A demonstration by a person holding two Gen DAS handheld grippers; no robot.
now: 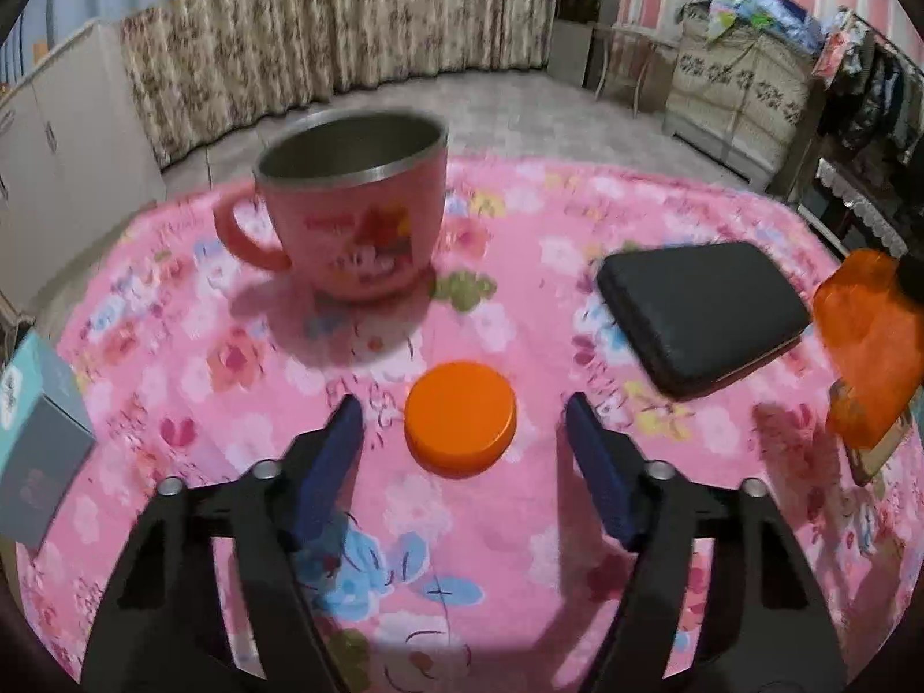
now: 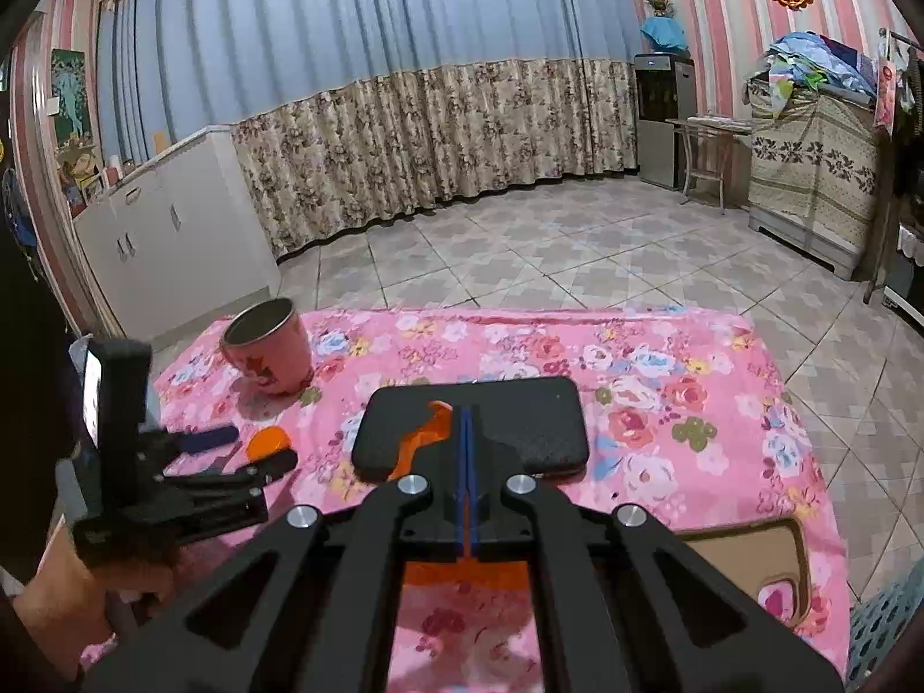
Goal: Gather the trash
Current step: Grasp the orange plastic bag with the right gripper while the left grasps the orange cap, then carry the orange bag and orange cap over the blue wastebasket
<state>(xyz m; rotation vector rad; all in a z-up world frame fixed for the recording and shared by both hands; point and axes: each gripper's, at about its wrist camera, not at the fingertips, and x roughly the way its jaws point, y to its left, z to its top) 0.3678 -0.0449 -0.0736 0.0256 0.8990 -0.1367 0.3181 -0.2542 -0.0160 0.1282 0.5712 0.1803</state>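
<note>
Now, left wrist view: the left gripper (image 1: 462,421) hangs low over the pink flowered cloth (image 1: 520,219), jaws spread wide.
Cap: an orange cap (image 1: 460,417) lies flat on the cloth between the two blue pads (image 1: 341,462) — touching neither.
Cup: a pink cup (image 1: 352,202) stands upright beyond the cap.
Case: a black case (image 1: 701,315) lies to the right, near an orange wrapper (image 1: 866,346) at the frame edge.
Box: a small box (image 1: 34,439) sits at the left edge.

Right wrist view: the right gripper (image 2: 465,433) has its jaws pressed together on the orange wrapper (image 2: 424,439), held over the black case (image 2: 520,421).
Cap here: the orange cap (image 2: 267,443) shows between the left gripper's (image 2: 248,450) fingers — the cup (image 2: 268,352) behind it.
</note>
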